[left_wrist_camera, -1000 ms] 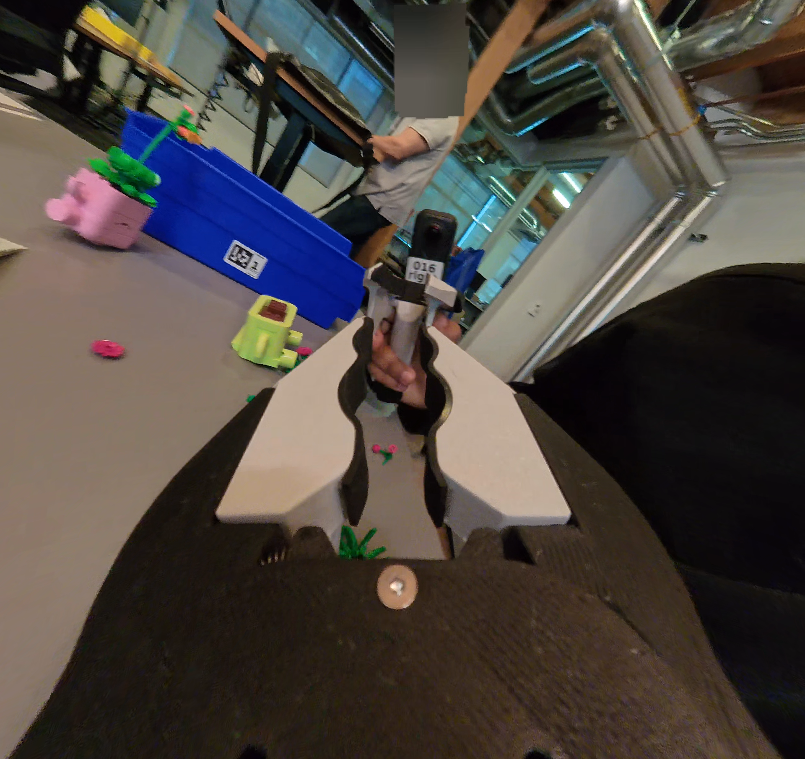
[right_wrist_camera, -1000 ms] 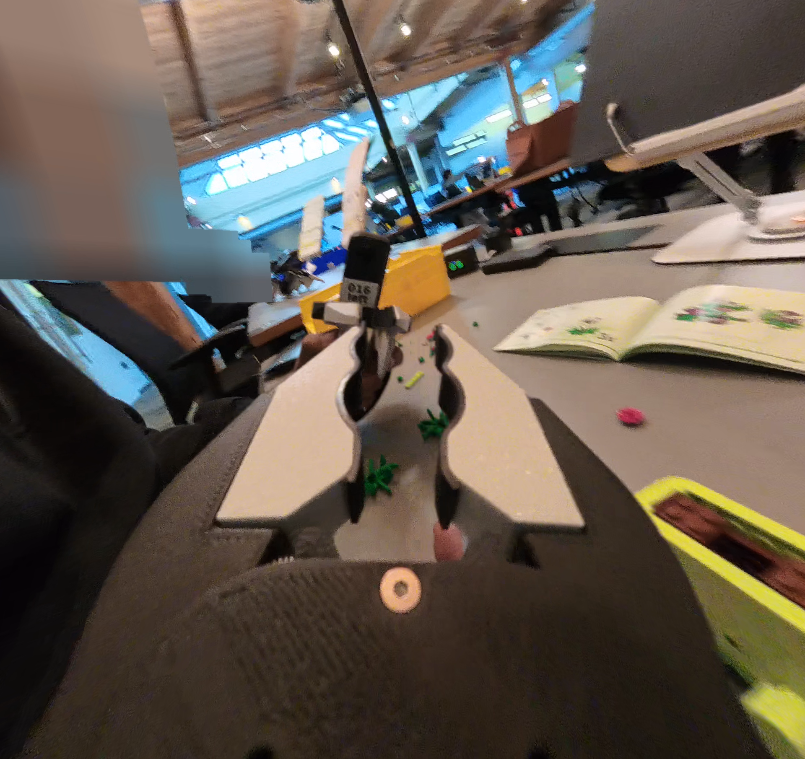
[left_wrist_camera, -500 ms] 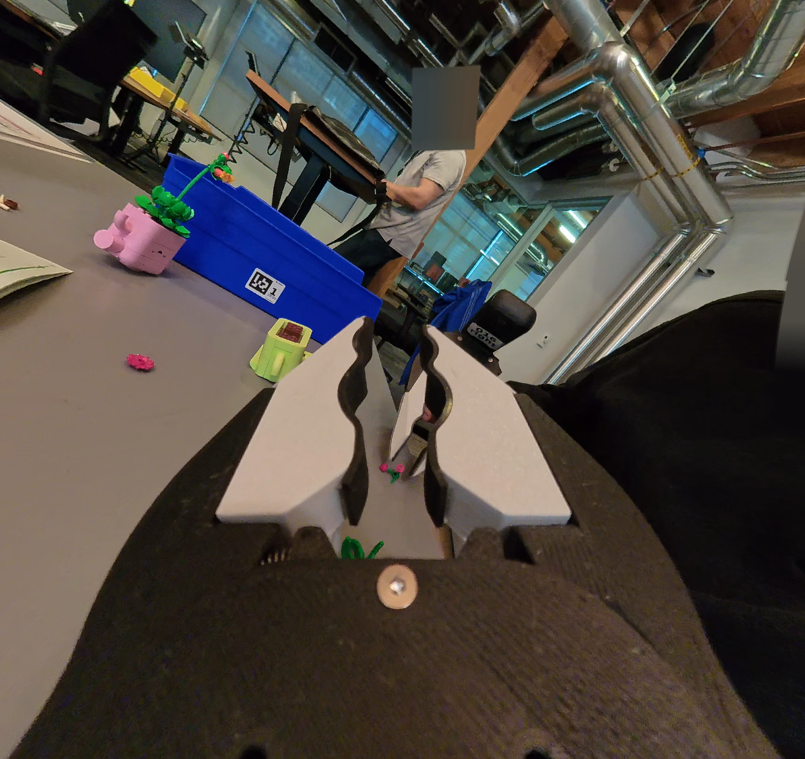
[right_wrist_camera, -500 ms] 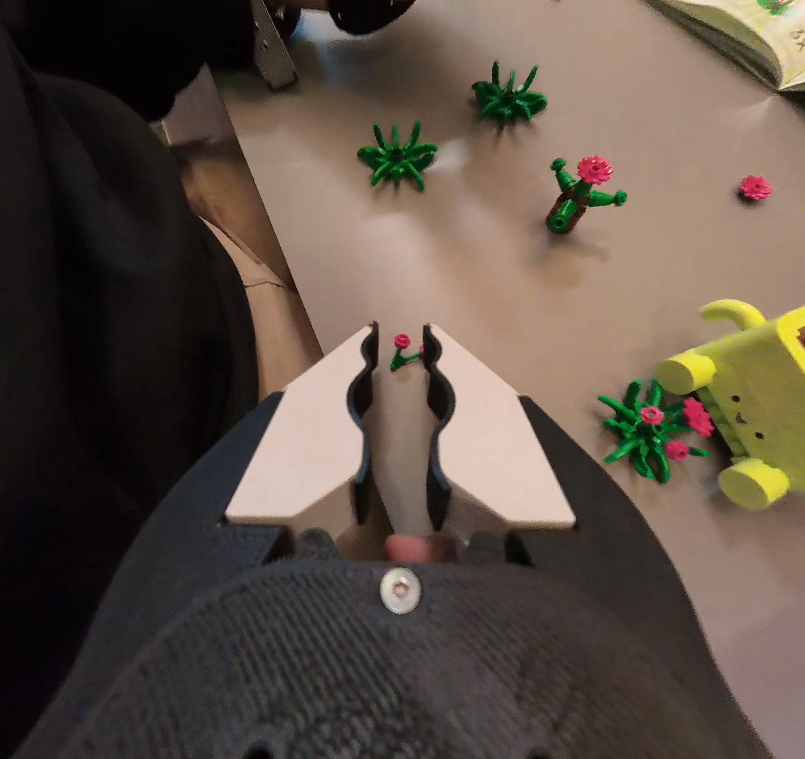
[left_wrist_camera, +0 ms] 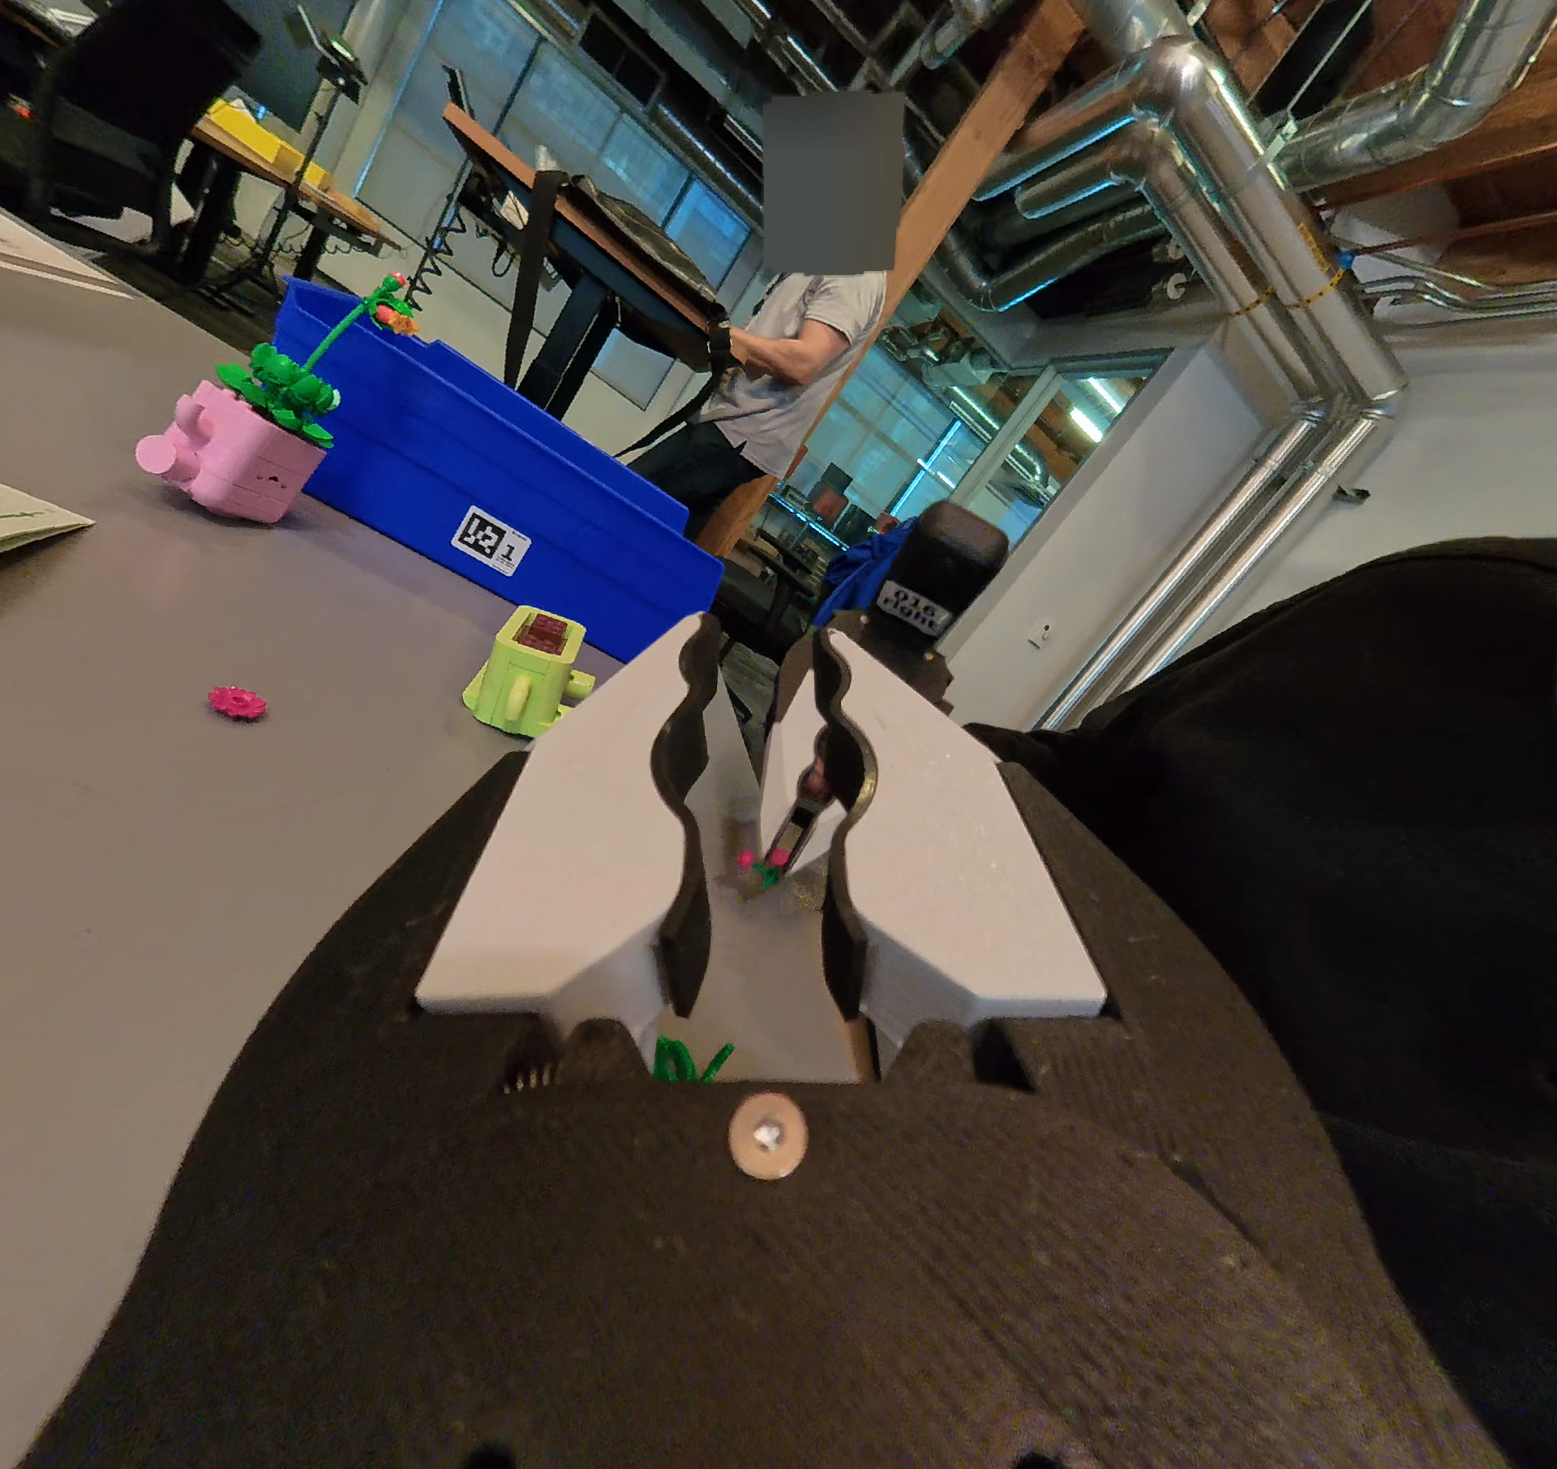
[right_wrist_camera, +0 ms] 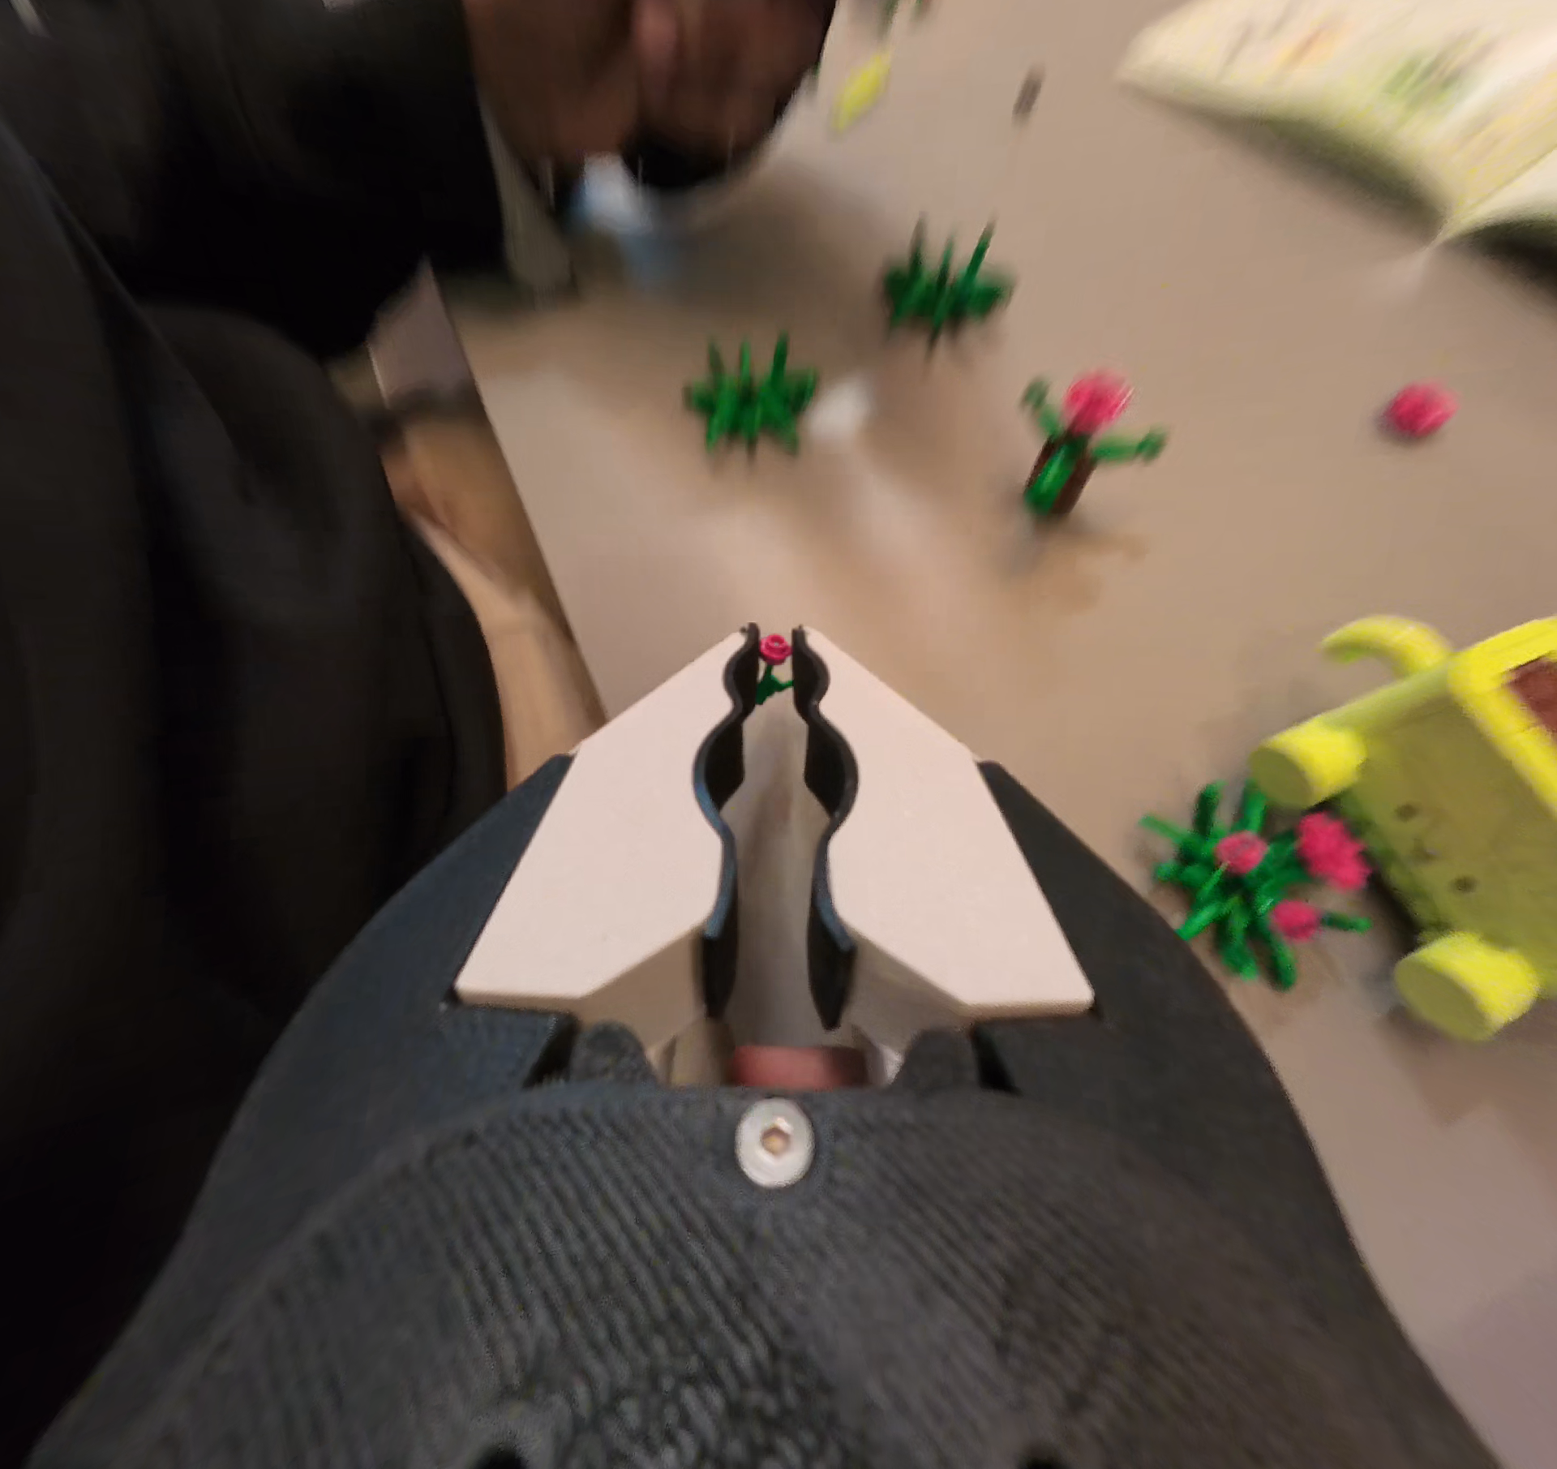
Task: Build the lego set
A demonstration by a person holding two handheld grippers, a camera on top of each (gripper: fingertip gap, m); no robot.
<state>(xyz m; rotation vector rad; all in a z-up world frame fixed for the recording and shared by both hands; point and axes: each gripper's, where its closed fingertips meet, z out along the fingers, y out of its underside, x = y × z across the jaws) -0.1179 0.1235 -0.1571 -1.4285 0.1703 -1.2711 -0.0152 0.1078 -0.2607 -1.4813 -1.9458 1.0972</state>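
Observation:
My right gripper point(right_wrist_camera: 773, 636) is shut on a small pink flower with a green stem point(right_wrist_camera: 773, 657), held at the fingertips near the table's front edge. In the left wrist view the right gripper point(left_wrist_camera: 779, 860) shows pointing down at that flower point(left_wrist_camera: 762, 868). My left gripper point(left_wrist_camera: 762, 645) is open and empty, low over the table, aimed at the right one. A lime-green pot point(right_wrist_camera: 1449, 822) lies on its side at the right; it also shows in the left wrist view point(left_wrist_camera: 531, 683). A green leaf cluster with pink flowers point(right_wrist_camera: 1247, 881) lies beside it.
A brown stem with a pink flower point(right_wrist_camera: 1070, 451), two green leaf pieces point(right_wrist_camera: 750, 400), a loose pink flower point(right_wrist_camera: 1420, 409) and an open booklet point(right_wrist_camera: 1365, 105) lie farther out. A pink pot with a plant point(left_wrist_camera: 236, 451) and a blue bin point(left_wrist_camera: 505, 485) stand at the back. There is about 15 cm between the tips of the two grippers. From the right gripper's tips to the lime-green pot point(right_wrist_camera: 1449, 822) is close to 12 cm.
My right gripper swung down from level to the table edge and closed on the small pink flower. My left gripper stayed open and nearly still.

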